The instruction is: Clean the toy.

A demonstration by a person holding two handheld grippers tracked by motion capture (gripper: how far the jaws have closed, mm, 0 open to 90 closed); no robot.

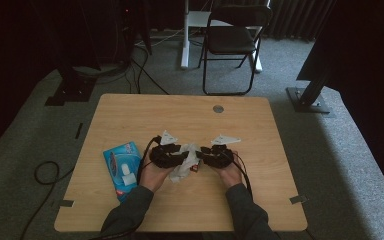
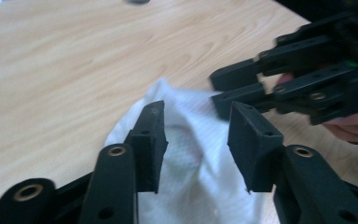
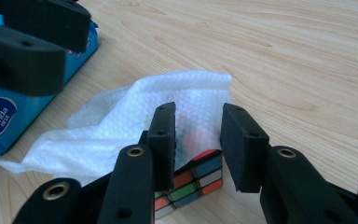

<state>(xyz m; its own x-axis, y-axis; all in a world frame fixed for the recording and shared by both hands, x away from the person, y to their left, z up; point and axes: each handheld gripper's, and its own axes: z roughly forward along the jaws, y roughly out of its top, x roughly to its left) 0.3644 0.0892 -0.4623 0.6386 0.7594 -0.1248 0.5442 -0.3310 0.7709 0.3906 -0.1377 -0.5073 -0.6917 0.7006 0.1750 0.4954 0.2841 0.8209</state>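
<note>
A white tissue (image 1: pixel 184 167) lies crumpled at the middle of the wooden table (image 1: pixel 180 115), draped over a Rubik's cube (image 3: pixel 198 177) whose coloured squares peek out below it. My right gripper (image 3: pixel 199 109) has its jaws on either side of the cube and is shut on it, with the tissue (image 3: pixel 121 121) covering the cube's top. My left gripper (image 2: pixel 198 109) is open, its jaws apart just above the tissue (image 2: pixel 186 158) without pinching it. The two grippers face each other, tips close together (image 1: pixel 192 156).
A blue tissue pack (image 1: pixel 122 167) lies at the left, close to the left hand, also in the right gripper view (image 3: pixel 9 112). A round grommet (image 1: pixel 218 108) sits near the table's far edge. A folding chair (image 1: pixel 232 40) stands beyond the table.
</note>
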